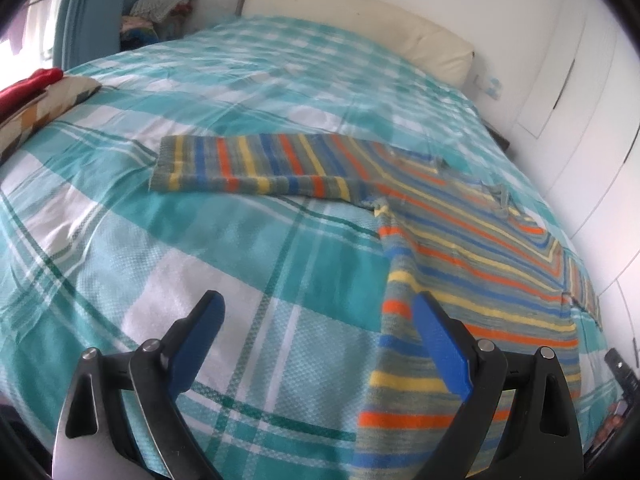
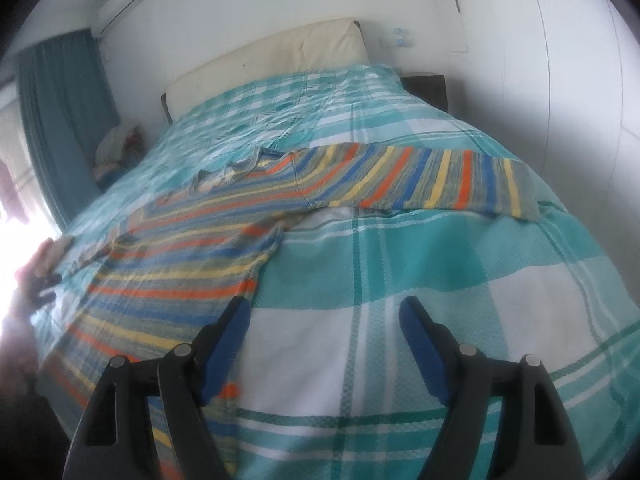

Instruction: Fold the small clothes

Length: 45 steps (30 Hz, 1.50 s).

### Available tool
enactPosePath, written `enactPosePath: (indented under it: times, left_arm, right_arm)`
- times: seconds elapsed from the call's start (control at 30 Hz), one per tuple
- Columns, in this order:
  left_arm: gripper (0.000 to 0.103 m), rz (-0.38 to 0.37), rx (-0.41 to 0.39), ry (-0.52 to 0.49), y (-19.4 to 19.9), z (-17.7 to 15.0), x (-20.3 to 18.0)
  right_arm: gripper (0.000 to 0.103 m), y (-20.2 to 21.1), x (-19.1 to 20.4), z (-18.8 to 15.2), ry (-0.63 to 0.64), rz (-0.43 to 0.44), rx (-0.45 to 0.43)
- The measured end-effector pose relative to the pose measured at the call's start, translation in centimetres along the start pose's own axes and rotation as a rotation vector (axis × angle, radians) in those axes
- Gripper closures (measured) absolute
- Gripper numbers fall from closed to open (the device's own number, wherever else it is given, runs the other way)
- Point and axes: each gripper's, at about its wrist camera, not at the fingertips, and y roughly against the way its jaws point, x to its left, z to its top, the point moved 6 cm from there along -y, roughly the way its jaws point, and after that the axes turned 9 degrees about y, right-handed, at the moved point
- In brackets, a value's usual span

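Flat knitted striped sweater (image 1: pixel 460 240) (sleeves outspread)

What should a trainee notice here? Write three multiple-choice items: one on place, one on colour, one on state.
1. Where does the striped sweater lie?
A. on the plaid bedspread
B. on the floor
C. on a chair

2. Which colour is missing from the sweater's stripes?
A. orange
B. pink
C. blue

3. How do the left gripper and right gripper stand?
A. both open, holding nothing
B. both shut on the sweater
C. one shut on a sleeve

Answers: 1 A, it lies spread flat on the bedspread with sleeves stretched out. 2 B, the stripes show orange, blue, yellow and grey only. 3 A, each wrist view shows fingers wide apart with no cloth pinched.
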Motion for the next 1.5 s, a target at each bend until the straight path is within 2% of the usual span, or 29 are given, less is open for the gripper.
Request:
enactPosePath:
  times: [0.17,0.27,0.33,0.43,0.5,0.57,0.7,0.8,0.9,0.93,0.97,1.03,1.07,1.13,1.2,1.3,1.33,1.43,1.5]
  left_arm:
    - [0.007,0.005,-0.003,-0.005,-0.1,-0.1,0.0]
    - [0.007,0.006,0.003,-0.005,-0.2,-0.1,0.0]
    - [0.007,0.014,0.005,-0.01,-0.5,-0.2,0.0]
    - [0.007,0.027,0.006,-0.015,-0.8,-0.2,0.0]
    - [0.007,0.027,0.014,-0.01,-1.1,-0.3,0.1]
    - [0.007,0.024,0.027,-0.004,-1.6,-0.4,0.0]
    - [0.007,0.039,0.042,-0.012,-2.2,-0.7,0.1]
    - [0.007,0.048,0.05,-0.016,-2.4,-0.9,0.1]
    - [0.007,0.045,0.06,-0.009,-2.7,-1.0,0.1]
    - [0.007,0.045,0.065,-0.01,-2.9,-1.1,0.0]
    - [0.007,0.045,0.07,-0.012,-3.0,-1.1,-0.1]
    - [0.007,0.047,0.077,-0.021,-3.1,-1.3,-0.3]
    - [0.007,0.049,0.075,-0.026,-3.1,-1.4,-0.4]
    - [0.007,0.051,0.067,-0.03,-2.8,-1.4,-0.3]
    - [0.007,0.043,0.063,-0.022,-2.6,-1.2,-0.3]
    - [0.007,0.029,0.066,-0.007,-2.6,-0.9,-0.4]
    - [0.007,0.026,0.066,-0.006,-2.6,-0.8,-0.5]
    - [0.007,0.023,0.055,-0.016,-2.4,-0.5,-0.9]
    - [0.007,0.029,0.045,-0.03,-2.2,-0.4,-1.0]
  right_arm:
    - [0.027,1.2,-7.9,3.4,-0.199,-0.017,-0.039]
    - [0.027,0.6,-14.7,3.8,-0.461,-0.012,-0.003]
    - [0.027,-0.3,-17.9,2.5,-0.708,0.089,0.013]
    - [0.027,-1.5,-18.6,1.2,-0.872,0.185,0.02]
    - [0.028,-2.6,-18.5,1.3,-0.894,0.207,0.023]
    - [0.03,-3.8,-18.7,1.8,-0.892,0.181,0.023]
    - [0.037,-5.7,-20.7,2.5,-0.88,0.064,0.017]
    - [0.037,-6.7,-21.9,2.6,-0.917,0.059,0.001]
    - [0.037,-7.2,-21.5,3.4,-0.869,0.074,0.011]
    - [0.044,-7.6,-21.3,3.7,-0.835,0.08,0.029]
    - [0.066,-8.1,-21.2,3.6,-0.812,0.09,0.05]
    - [0.1,-8.7,-21.2,3.1,-0.805,0.058,0.111]
    - [0.1,-8.3,-21.1,3.3,-0.803,0.043,0.097]
    - [0.1,-7.3,-20.3,5.1,-0.723,-0.014,0.076]
    - [0.1,-6.1,-18.3,8.1,-0.621,-0.017,0.027]
    - [0.1,-4.8,-12.9,14.3,-0.473,0.054,-0.046]
    - [0.1,-4.9,-10.0,16.7,-0.405,0.093,-0.057]
    - [0.1,-6.2,-2.3,21.3,-0.256,0.186,-0.049]
    - [0.1,-7.7,2.8,23.2,-0.173,0.238,-0.027]
